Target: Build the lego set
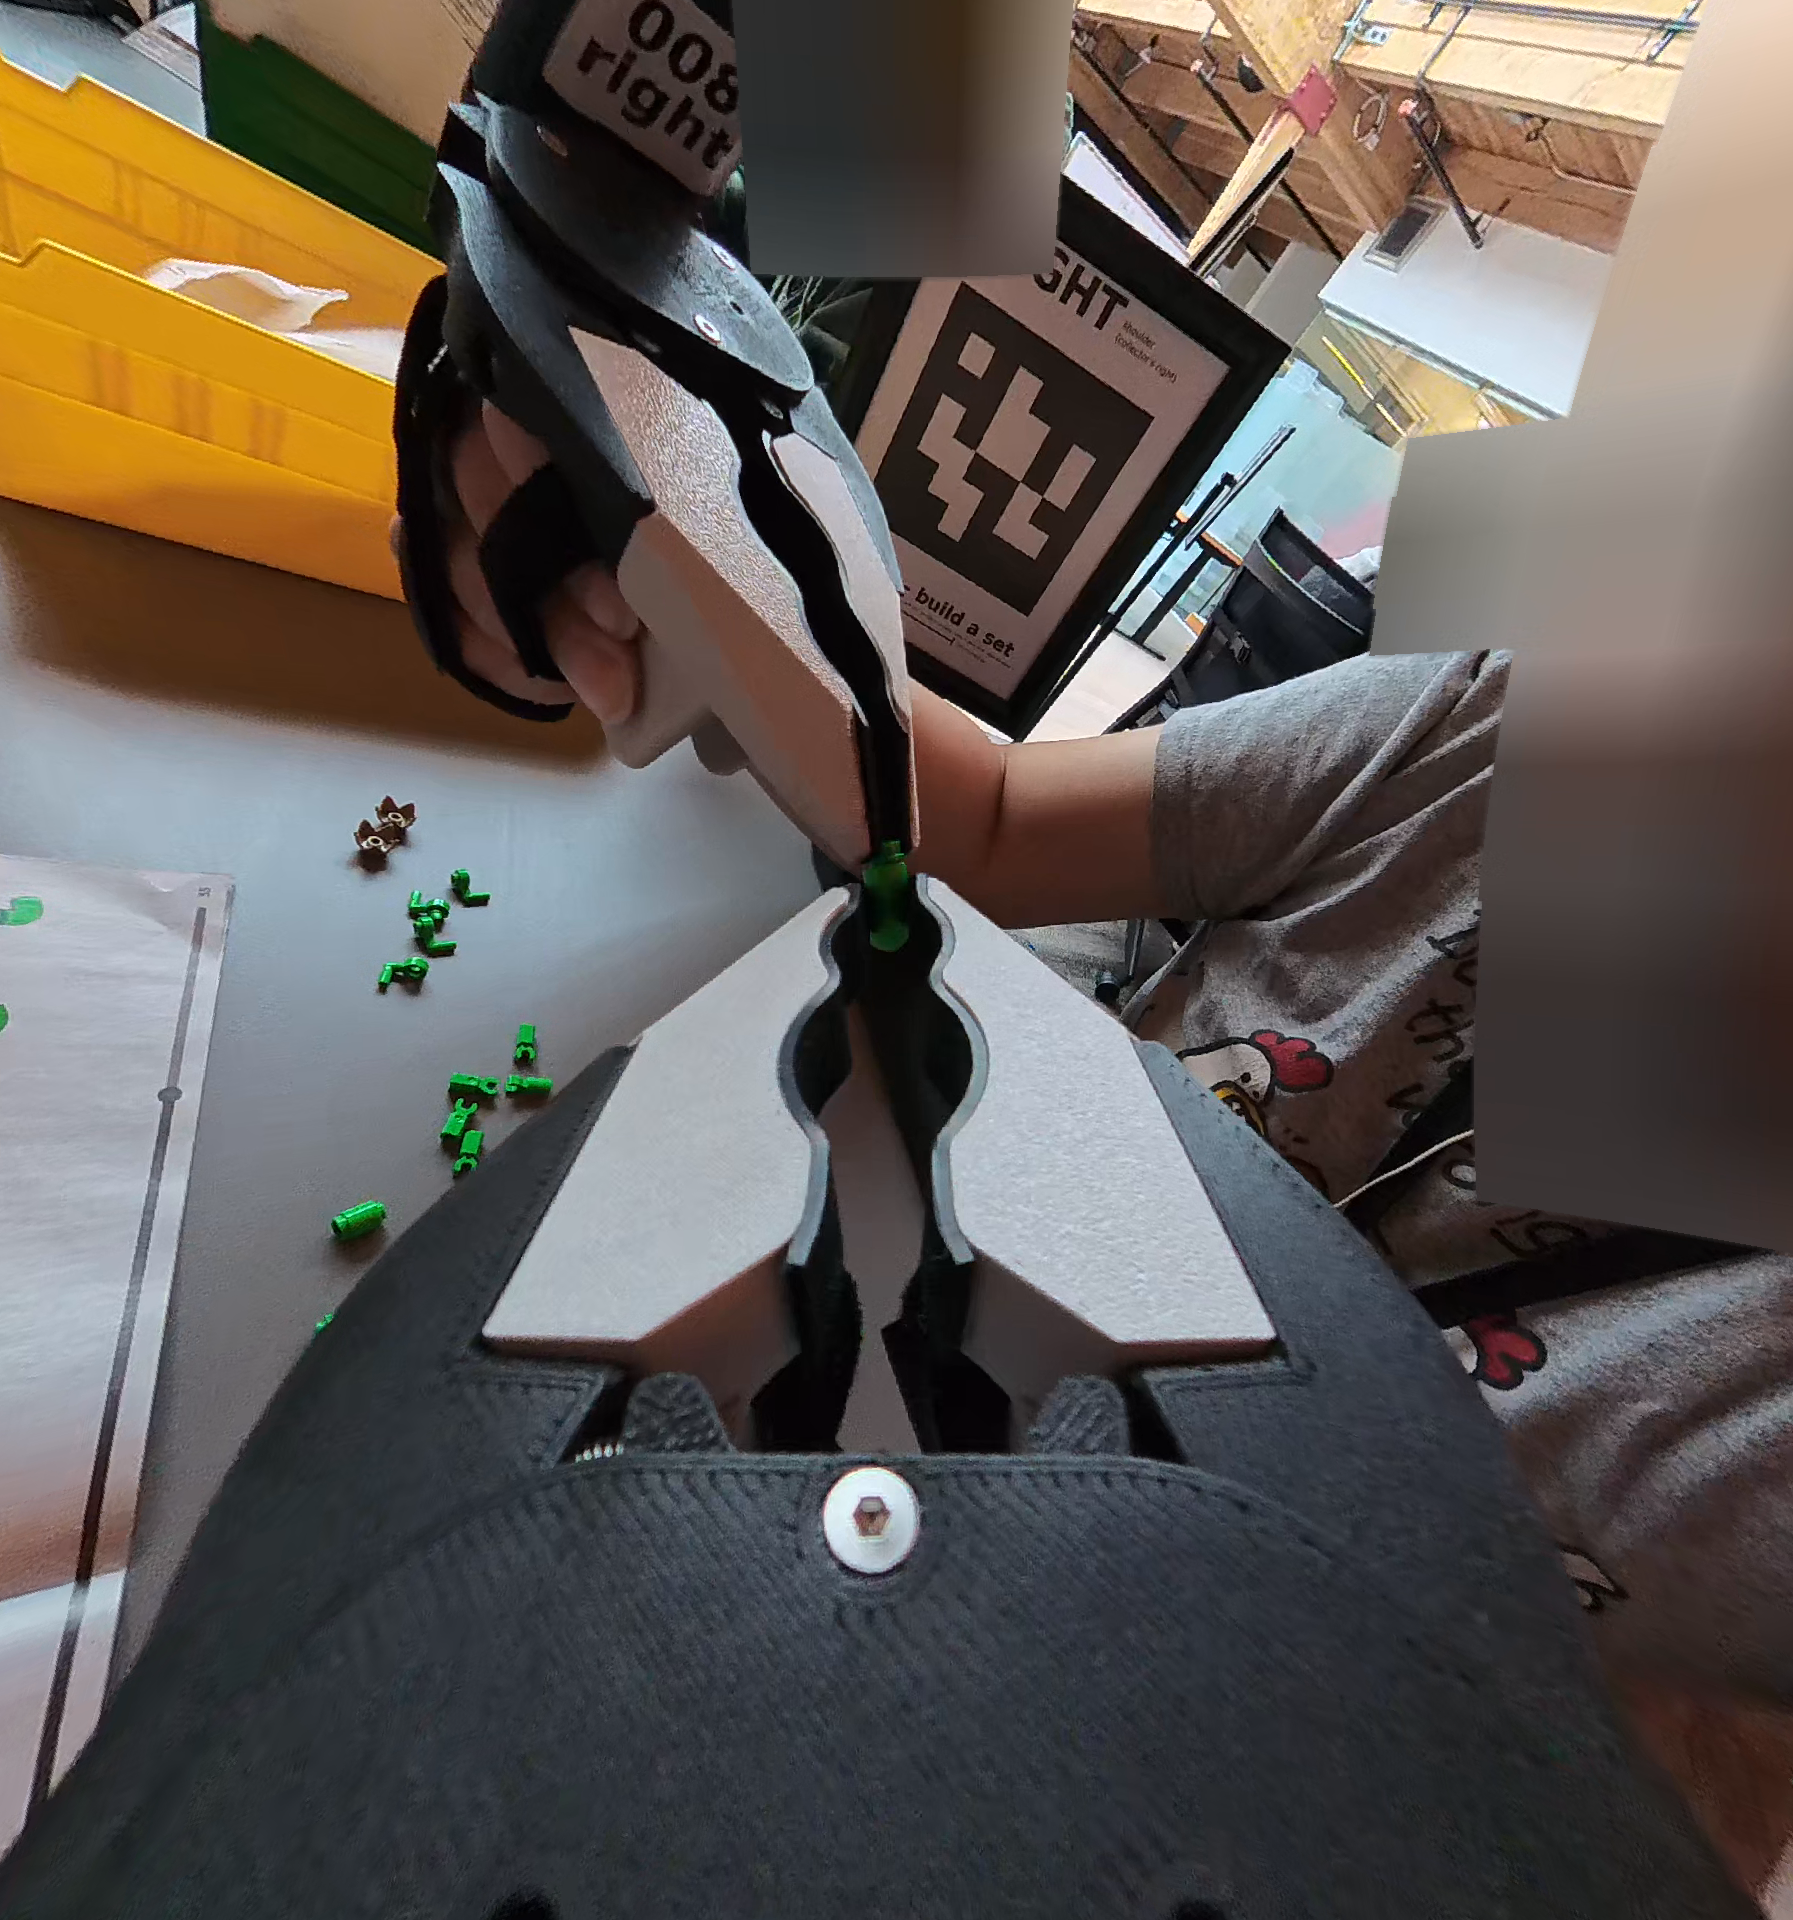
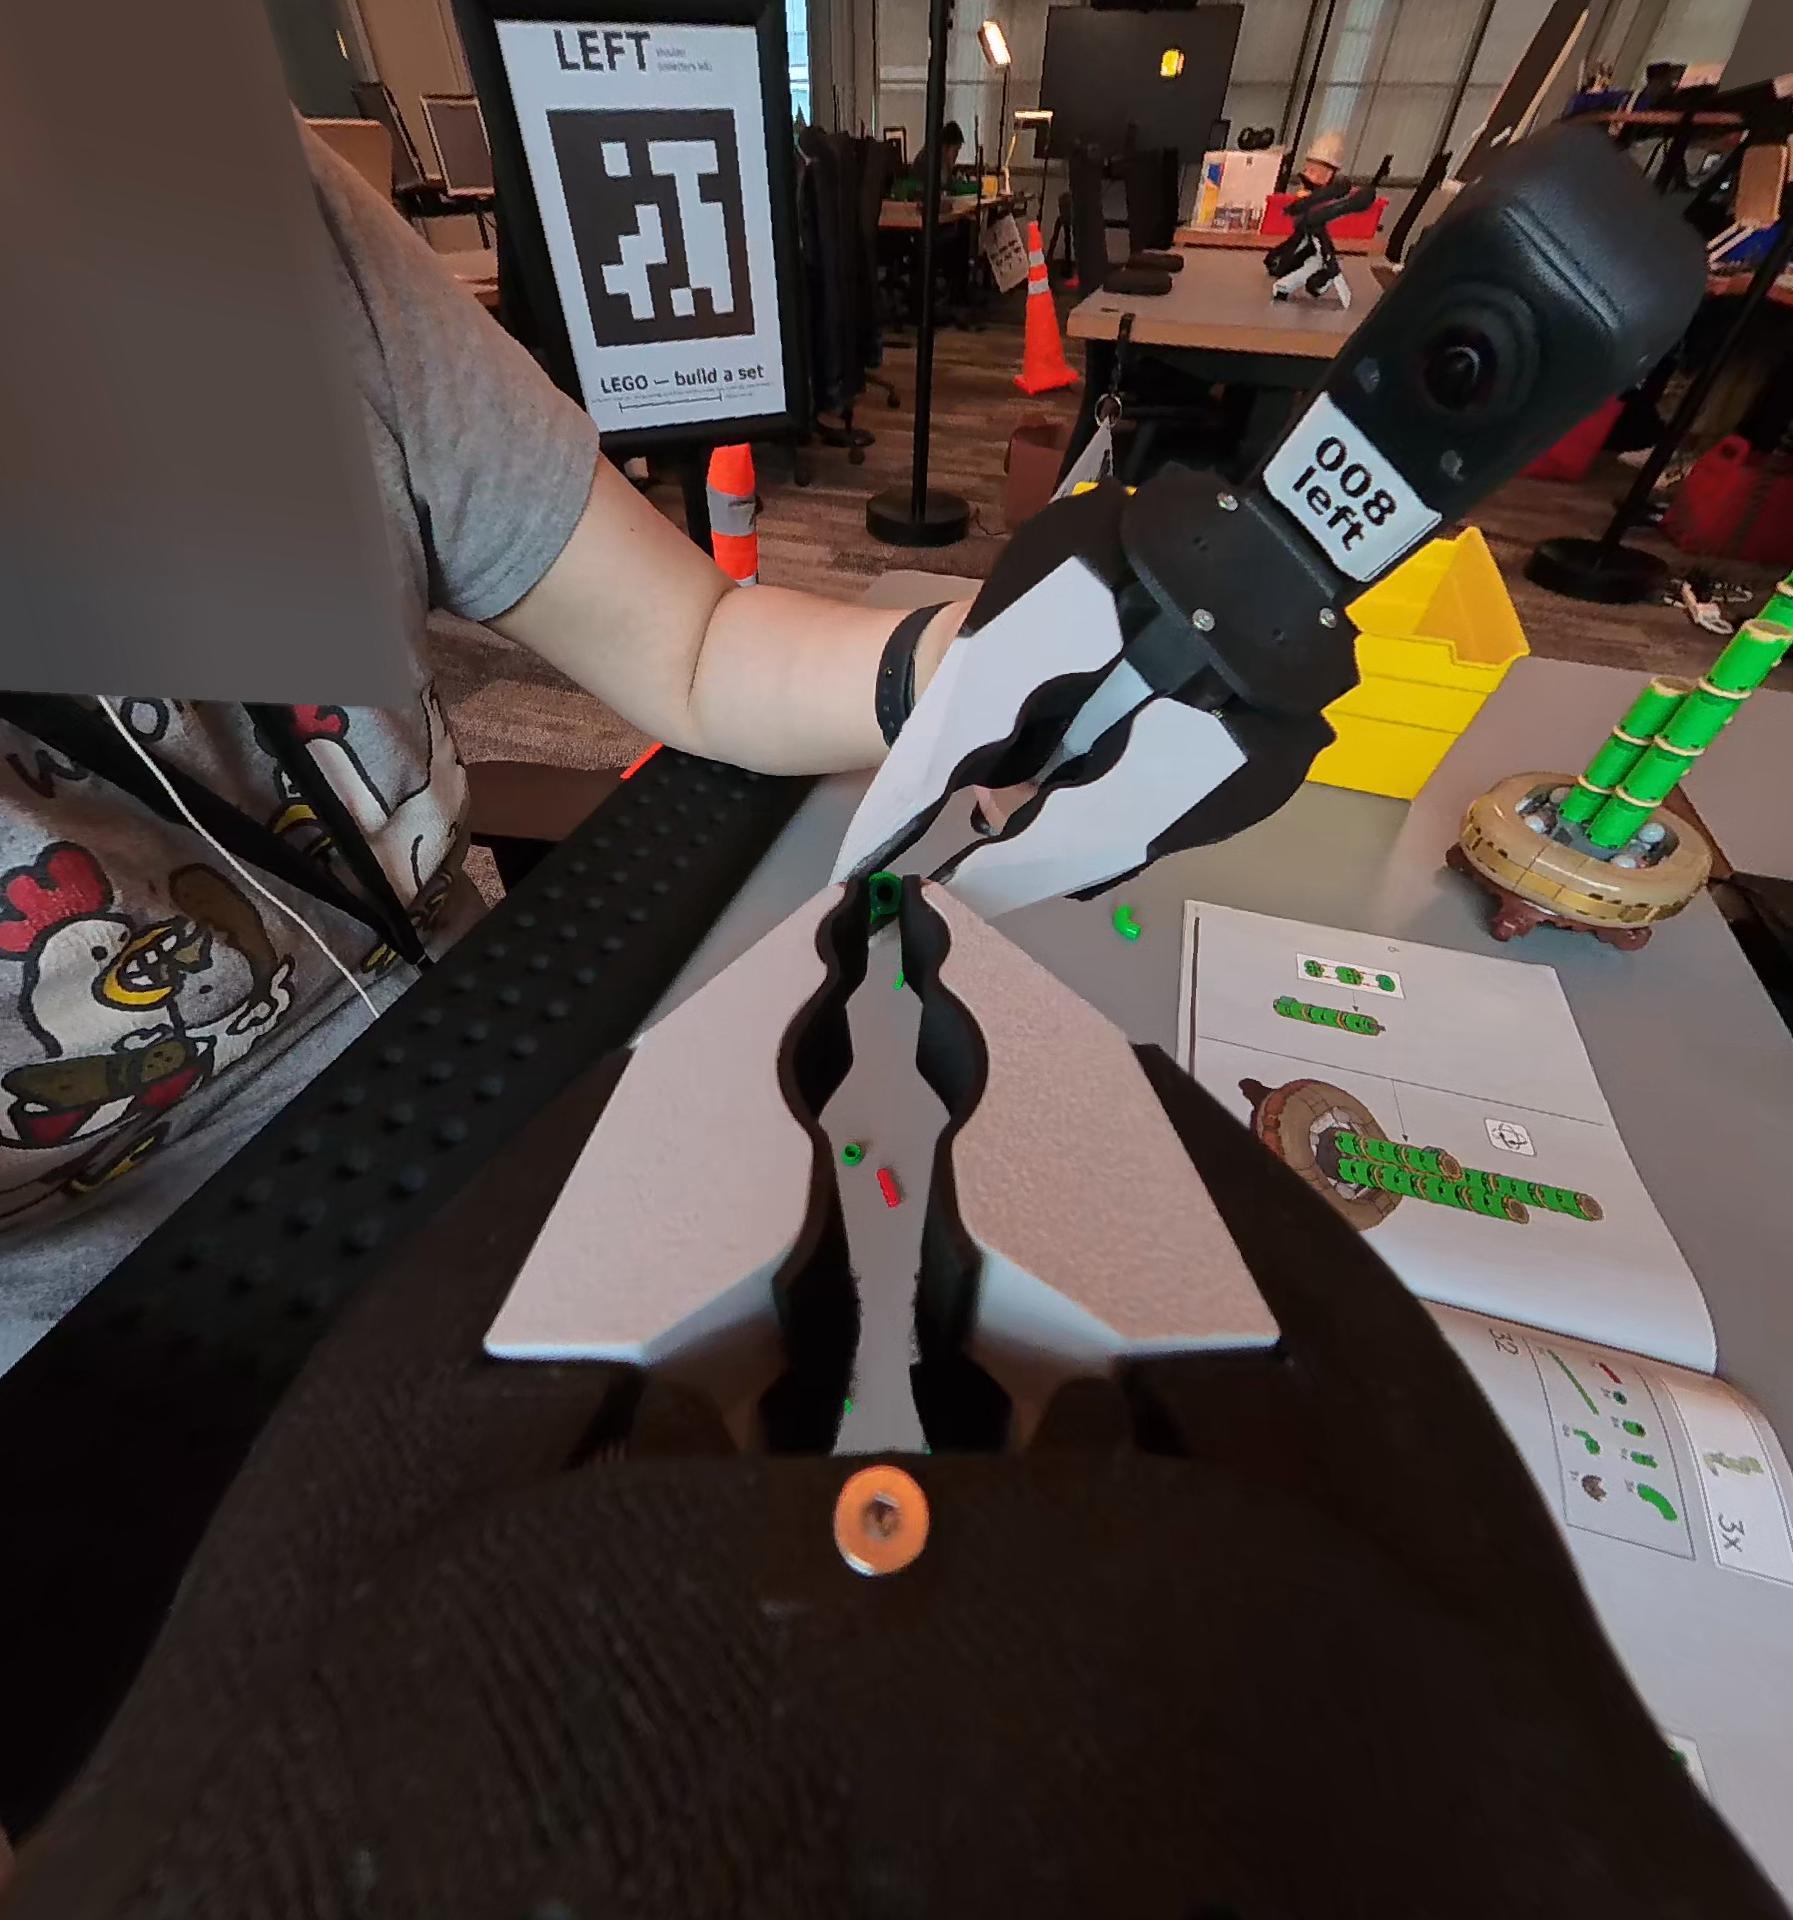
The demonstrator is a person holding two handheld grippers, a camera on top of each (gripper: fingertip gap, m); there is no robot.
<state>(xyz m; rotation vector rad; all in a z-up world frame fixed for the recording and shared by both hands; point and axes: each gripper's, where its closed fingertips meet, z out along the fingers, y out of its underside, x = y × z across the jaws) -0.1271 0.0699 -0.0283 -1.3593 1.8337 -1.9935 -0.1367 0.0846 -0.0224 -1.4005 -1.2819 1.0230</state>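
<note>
Where both tips meet, most of the green piece point(image 1: 886, 906) is hidden, shape unclear. It sits at 12 o'clock of the left tongs point(image 1: 884, 900), pinched there; right tongs point(image 2: 879, 900) pinch its other end. Loose green bits point(image 1: 461, 1081) lie on the worktop point(image 1: 279, 727) at 9 o'clock.

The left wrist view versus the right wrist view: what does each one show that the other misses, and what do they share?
Only the left wrist view shows the scattered loose green pieces and two small brown pieces on the table. Only the right wrist view shows the half-built green stalk model on its round tan base, plus an orange cone on the floor. Both show the left tool and right tool meeting tip to tip, each shut on a small green piece, the instruction booklet and a yellow bin.
</note>
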